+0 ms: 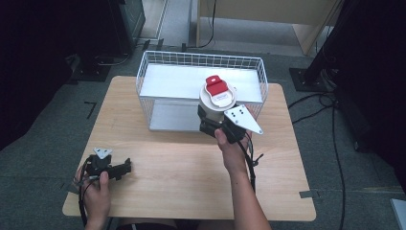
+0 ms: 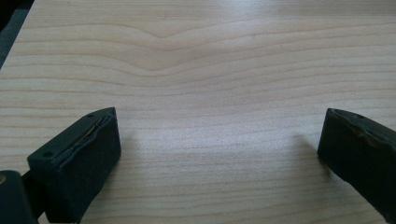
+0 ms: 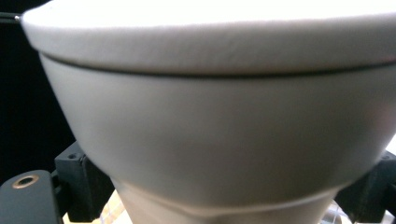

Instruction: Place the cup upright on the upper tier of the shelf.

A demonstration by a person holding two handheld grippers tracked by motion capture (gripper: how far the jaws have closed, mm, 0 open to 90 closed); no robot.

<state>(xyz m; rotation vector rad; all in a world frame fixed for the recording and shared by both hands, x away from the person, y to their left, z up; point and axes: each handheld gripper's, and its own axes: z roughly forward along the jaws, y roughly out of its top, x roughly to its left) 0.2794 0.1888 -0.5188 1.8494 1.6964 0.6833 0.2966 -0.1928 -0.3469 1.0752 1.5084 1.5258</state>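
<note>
A white cup (image 1: pixel 216 100) with a red-and-white lid is held up in front of the wire basket (image 1: pixel 158 62), above its near edge. My right gripper (image 1: pixel 213 122) is shut on the cup's lower body. In the right gripper view the cup (image 3: pixel 224 130) stands very close, with a black jaw on each side of its narrow base. My left gripper (image 1: pixel 125 166) rests on the table's near left corner, held by a hand. Its jaws stand wide apart over bare wood (image 2: pixel 210 93) in the left gripper view, with nothing between them.
The white wire basket stands at the back middle of the wooden table (image 1: pixel 167 182), with a pale flat floor inside. Cables and dark stands (image 1: pixel 325 67) lie on the grey carpet around the table.
</note>
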